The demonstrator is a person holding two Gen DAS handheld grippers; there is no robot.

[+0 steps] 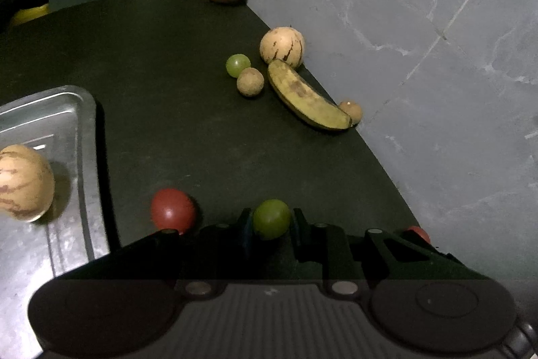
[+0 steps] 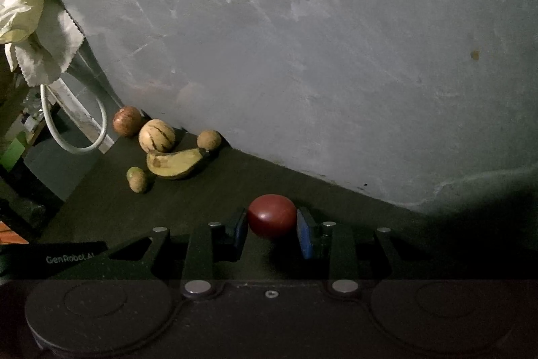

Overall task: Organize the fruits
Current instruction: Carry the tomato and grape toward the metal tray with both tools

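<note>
- Left wrist view: the dark worktop (image 1: 175, 96) ends at a curved edge beside the grey wall (image 1: 420, 22); open room lies mid-surface.
- The left tool (image 1: 271, 221) is clamped on a green grape (image 1: 271, 218); a red tomato (image 1: 172, 215) sits just left of it.
- A metal tray (image 1: 67, 110) at the left holds a striped melon (image 1: 23, 182). A banana (image 1: 309, 98) and small round fruits lie along the far edge.
- Right wrist view: the right tool (image 2: 271, 229) is clamped on a red fruit (image 2: 271, 215), near the wall (image 2: 336, 73).
- More fruit (image 2: 157, 135) clusters in the far left corner, well apart; a cloth (image 2: 30, 22) hangs beyond.
</note>
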